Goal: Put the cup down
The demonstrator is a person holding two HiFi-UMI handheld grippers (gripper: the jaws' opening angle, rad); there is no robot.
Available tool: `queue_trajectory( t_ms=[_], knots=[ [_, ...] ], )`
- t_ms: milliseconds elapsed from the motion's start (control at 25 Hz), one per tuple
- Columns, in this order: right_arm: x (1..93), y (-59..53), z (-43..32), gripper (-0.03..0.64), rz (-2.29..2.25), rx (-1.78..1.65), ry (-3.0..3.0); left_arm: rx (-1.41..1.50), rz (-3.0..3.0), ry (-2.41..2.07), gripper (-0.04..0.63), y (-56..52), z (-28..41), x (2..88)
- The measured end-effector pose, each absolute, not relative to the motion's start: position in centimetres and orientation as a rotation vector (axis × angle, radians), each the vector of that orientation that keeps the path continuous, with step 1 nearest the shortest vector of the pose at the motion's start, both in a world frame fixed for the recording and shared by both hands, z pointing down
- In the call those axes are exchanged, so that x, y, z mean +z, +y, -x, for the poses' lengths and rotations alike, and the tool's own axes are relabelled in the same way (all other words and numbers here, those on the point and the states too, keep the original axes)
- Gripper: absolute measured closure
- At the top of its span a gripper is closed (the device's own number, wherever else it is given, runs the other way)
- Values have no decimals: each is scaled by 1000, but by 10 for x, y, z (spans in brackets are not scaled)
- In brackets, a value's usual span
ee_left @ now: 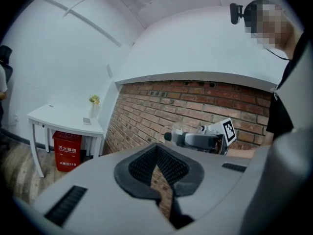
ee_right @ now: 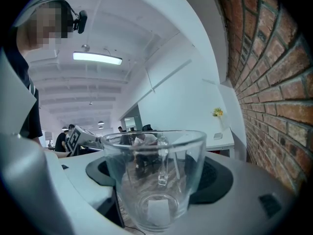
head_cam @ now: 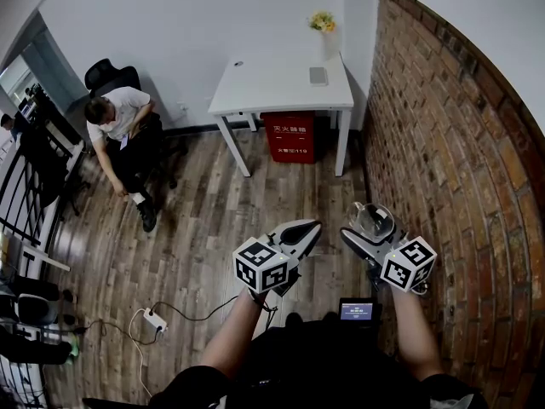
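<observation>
Cup (ee_right: pixel 154 180) status: it is standing upright between the jaws of my right gripper (head_cam: pixel 371 235), mouth up, its long axis running straight up and down. The pads are bearing on the glass from either side, so I am recording this gripper as grasping the cup, jaws standing wide around it. The handle is showing at the middle of the glass, in line with the jaws. Whether it is sitting on the near wall or the far one, I cannot tell. The cup is looking empty.

Position, taken from the white table (head_cam: pixel 281 83): the cup is hanging in the air well apart from the table, on its near side, toward its brick-wall end, with only wooden floor beneath. The table is lying ahead of the jaws, and the right gripper is pointing roughly level toward it.

Left gripper (head_cam: pixel 305 230): clenched, pad against pad, gripping nothing. It is sitting just beside the right one, no nearer the table, and is taking no part.

Table top: a vase of flowers (head_cam: pixel 323 22) is standing at the far wall-side corner, and a small flat object (head_cam: pixel 318 76) is lying just in front of it.

Judgement: the coming move is turning on that gap. I am expecting to carry the cup forward, keeping it upright, and to lower its base onto the top before easing the jaws. Letting go here would be dropping glass onto the floor.
</observation>
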State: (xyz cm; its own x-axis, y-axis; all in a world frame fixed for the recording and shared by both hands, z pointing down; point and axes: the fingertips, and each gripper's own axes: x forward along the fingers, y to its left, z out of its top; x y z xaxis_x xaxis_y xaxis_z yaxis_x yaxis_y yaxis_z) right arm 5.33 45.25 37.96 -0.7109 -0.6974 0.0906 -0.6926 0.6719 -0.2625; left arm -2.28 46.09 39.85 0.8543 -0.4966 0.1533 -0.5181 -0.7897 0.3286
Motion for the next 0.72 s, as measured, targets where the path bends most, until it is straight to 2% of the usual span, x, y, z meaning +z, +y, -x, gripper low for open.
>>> queue_trajectory(
  t_ms=[720],
  knots=[
    [387, 435, -76, 202, 1152, -457, 2857, 85, -2650, -802, 588, 448, 2, 404]
  ],
)
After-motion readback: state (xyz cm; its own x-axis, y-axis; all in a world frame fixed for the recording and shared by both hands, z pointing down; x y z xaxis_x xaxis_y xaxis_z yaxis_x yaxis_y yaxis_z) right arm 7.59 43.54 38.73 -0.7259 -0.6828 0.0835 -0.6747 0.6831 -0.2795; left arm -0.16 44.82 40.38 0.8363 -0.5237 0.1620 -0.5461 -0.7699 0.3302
